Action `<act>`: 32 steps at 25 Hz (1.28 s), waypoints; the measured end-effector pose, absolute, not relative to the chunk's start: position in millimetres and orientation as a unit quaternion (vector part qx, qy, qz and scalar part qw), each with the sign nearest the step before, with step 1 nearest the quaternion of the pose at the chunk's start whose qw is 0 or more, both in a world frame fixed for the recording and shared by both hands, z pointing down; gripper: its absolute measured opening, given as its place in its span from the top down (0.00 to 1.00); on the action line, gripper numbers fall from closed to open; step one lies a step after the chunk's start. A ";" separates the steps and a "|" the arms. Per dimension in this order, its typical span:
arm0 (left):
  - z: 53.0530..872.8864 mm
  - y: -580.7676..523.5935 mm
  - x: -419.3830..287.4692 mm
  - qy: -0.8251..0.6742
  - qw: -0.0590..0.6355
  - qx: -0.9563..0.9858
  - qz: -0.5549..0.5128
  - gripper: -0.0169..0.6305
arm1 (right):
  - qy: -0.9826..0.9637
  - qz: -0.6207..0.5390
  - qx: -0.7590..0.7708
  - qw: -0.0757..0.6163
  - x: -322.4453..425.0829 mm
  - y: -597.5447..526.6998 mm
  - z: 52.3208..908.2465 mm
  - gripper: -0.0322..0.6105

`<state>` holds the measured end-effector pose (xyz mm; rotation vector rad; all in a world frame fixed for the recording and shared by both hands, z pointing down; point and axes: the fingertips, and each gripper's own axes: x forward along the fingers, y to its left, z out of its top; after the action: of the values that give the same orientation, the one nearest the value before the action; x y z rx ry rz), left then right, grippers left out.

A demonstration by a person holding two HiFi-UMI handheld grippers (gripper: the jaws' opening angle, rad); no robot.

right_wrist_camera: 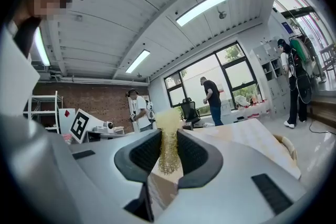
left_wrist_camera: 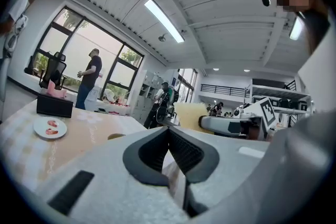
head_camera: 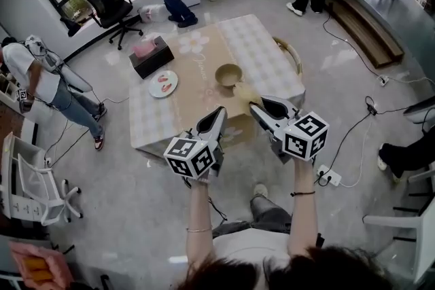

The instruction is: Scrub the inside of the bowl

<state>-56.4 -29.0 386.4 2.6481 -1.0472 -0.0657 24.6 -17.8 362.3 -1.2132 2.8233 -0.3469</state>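
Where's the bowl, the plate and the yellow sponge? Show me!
bowl [head_camera: 229, 75]: head view, on its inside.
plate [head_camera: 155, 91]: head view, on its bare white edge.
yellow sponge [right_wrist_camera: 168, 147]: right gripper view, on the scrubby part pinched between the jaws.

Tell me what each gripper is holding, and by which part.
The right gripper is shut on the yellow scrub pad, clamping its near end; the rest sticks out past the tips. The left gripper is shut on nothing.
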 end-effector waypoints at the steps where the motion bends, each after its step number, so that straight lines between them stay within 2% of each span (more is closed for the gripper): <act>1: 385.2 -34.3 -54.2 -0.367 0.144 0.919 -0.021 0.96 | 0.914 -0.112 -0.389 0.022 26.8 -24.0 361.2 0.83; 9: 383.7 -75.6 -39.0 -0.397 0.147 0.906 -0.016 0.96 | 0.924 -0.110 -0.365 0.003 44.1 -72.8 356.8 0.83; 32: 428.1 -163.0 -46.3 -0.412 0.205 0.887 0.020 0.96 | 0.920 -0.166 -0.355 -0.009 34.7 -170.5 399.3 0.83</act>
<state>-46.3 -163.0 428.1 2.4745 -1.1498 0.0544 34.7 -170.5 399.3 -1.1220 2.9074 -0.5237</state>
